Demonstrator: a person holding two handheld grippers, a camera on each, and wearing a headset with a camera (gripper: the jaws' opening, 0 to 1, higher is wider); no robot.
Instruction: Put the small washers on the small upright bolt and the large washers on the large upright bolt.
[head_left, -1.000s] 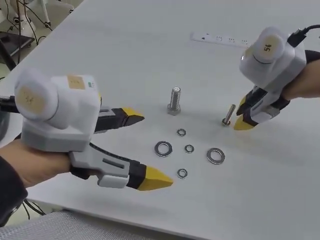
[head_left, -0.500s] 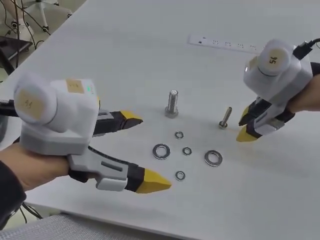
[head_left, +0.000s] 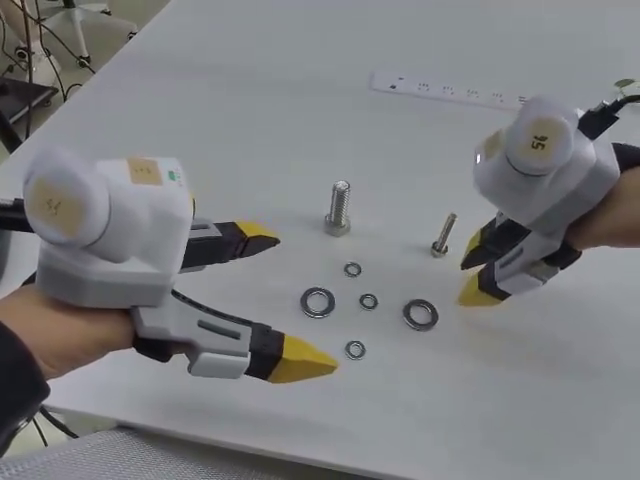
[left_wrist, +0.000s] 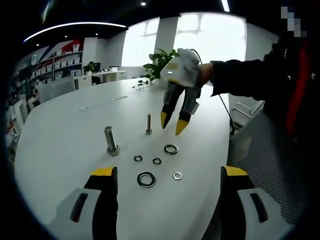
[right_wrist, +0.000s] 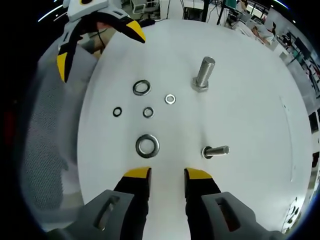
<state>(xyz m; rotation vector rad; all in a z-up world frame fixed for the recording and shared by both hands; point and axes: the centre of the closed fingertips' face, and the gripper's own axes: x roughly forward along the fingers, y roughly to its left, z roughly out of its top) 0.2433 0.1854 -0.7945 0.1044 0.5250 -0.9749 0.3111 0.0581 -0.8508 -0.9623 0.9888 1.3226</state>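
Note:
The large bolt and the small bolt stand upright on the white table. In front of them lie two large washers and three small washers. My left gripper hovers at the near left, wide open and empty. My right gripper is open with a narrow gap, its tips just right of the right-hand large washer. That washer lies just ahead of the right gripper, with the small bolt to its right. The left gripper faces all the washers.
A white power strip lies at the back of the table. The table's near edge runs just under the left gripper. A person's dark sleeve holds the right gripper in the left gripper view.
My right gripper has come away from the small bolt, toward me and down, to beside the right-hand large washer. The left gripper has hardly moved.

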